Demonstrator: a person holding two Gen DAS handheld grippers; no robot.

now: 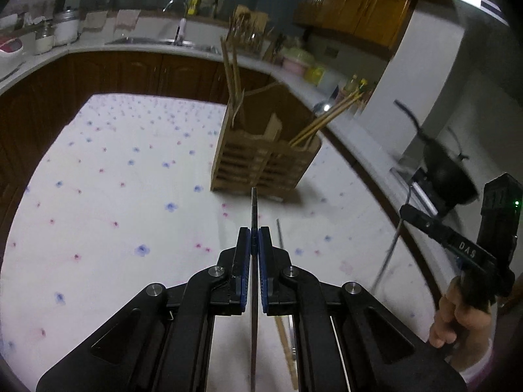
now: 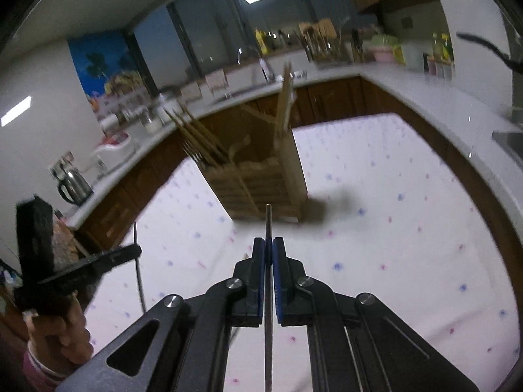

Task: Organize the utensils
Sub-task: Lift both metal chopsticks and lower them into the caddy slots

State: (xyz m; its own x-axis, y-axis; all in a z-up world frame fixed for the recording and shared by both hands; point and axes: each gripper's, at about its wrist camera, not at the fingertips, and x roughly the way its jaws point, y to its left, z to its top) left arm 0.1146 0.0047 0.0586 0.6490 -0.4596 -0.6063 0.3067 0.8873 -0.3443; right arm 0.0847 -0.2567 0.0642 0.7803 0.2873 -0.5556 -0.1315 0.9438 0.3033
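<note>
Holder (image 1: pixel 261 166) ahead on tablecloth (image 1: pixel 114 179), kitchen counter (image 1: pixel 98 47) behind

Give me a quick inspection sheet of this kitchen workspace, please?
Surface: floral tablecloth covers the table.
Job's things: wooden utensil holder stands upright with chopsticks in it; a thin metal utensil in each hand-held gripper.
Clutter: another metal utensil and a wooden stick lie on the cloth.
Grippers: left hand-held gripper and right hand-held gripper both shut on a utensil.
Cables: black cable.
Surroundings: kitchen counter, kettle.
</note>
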